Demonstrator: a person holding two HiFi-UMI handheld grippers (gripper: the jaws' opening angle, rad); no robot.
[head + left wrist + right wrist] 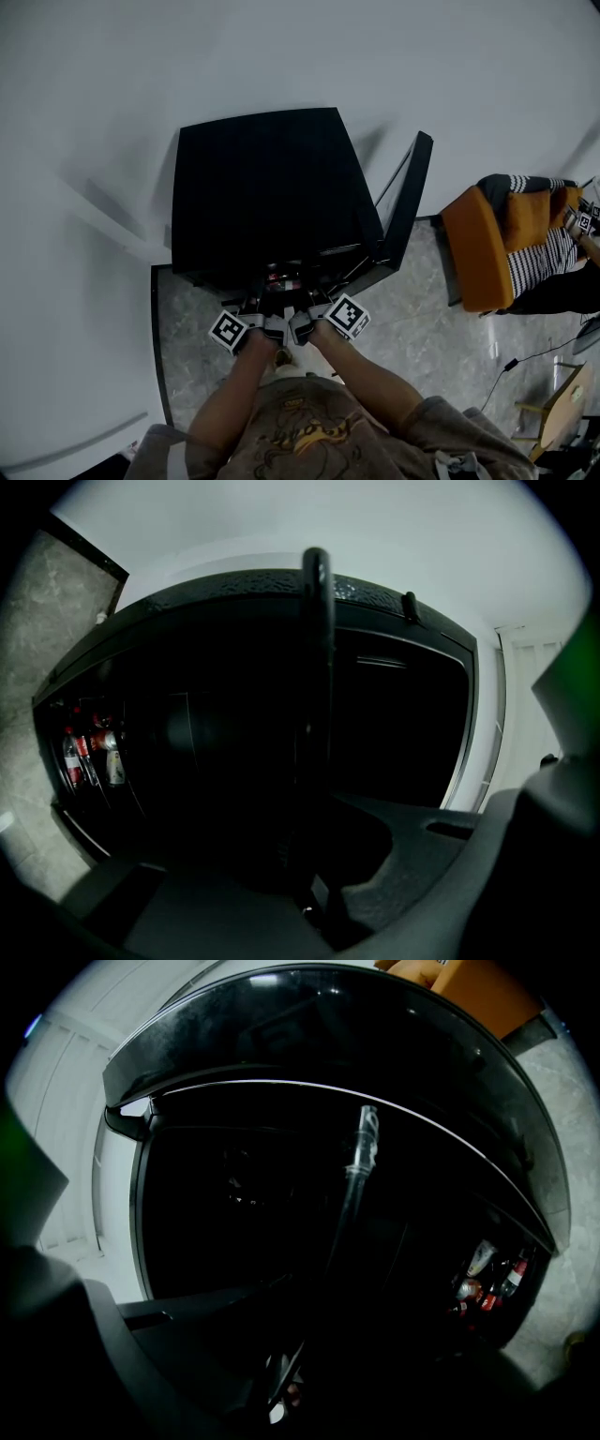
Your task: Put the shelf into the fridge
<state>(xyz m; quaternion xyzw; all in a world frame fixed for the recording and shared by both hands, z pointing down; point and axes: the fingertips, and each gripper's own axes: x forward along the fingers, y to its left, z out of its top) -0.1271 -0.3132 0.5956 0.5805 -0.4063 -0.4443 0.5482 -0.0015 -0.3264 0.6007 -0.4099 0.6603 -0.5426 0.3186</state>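
The black mini fridge (267, 187) stands against the white wall, and its door (408, 206) is swung out to the person's right, so the dark cavity faces the two grippers head-on. The shelf (317, 667) is carried just in front of that opening. Both gripper views show it edge-on as a thin plate running away from the jaws toward the cavity, with a dark rim on one side and a clear, glassy edge on the other (361, 1157). The left gripper (267, 321) and the right gripper (305, 321) sit close together at its near edge, each with its jaws nearly together and pinched on the plate. The shelf does not look to be in its slot yet, so the step in hand is probably the feed-in. To do that well, both hands should stay at one height so the plate remains flat. The far corners should be lined up with the side rails, which are too dark to make out here, and both hands should push in together so the shelf does not skew and jam. The path should stay above the bottles (89, 752) standing low in the cavity, and the grip should be held until the shelf rests on its supports
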